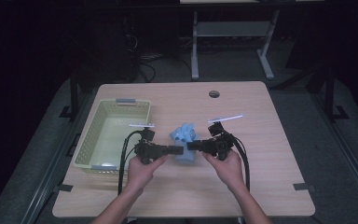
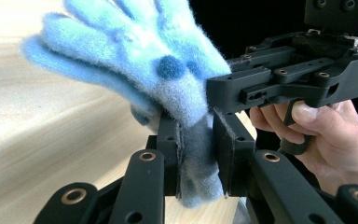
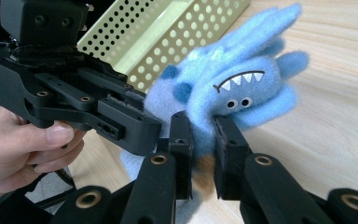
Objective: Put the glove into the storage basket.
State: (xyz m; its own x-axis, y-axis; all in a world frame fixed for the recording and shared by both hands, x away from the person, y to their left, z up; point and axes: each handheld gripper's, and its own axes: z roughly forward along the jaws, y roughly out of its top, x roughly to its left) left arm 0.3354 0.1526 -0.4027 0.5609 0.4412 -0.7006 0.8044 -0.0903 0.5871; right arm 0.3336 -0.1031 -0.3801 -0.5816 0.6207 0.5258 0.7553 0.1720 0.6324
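Blue fuzzy gloves (image 1: 184,140) sit mid-table on the pale wooden table (image 1: 261,186), dark room beyond, a yellow basket (image 1: 103,140) to the left. Left gripper (image 1: 181,150) and right gripper (image 1: 190,146) each pinch the cuffs.

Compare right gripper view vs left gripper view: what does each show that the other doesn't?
Right gripper view: the blue plush toy shows its face, with toothed mouth and two eyes, and the perforated yellow-green basket lies behind.
Left gripper view: the toy's back with a dark blue spot.
Both: that gripper's jaws closed on the toy's lower part, the opposite gripper and hand beside them, and the wooden table.
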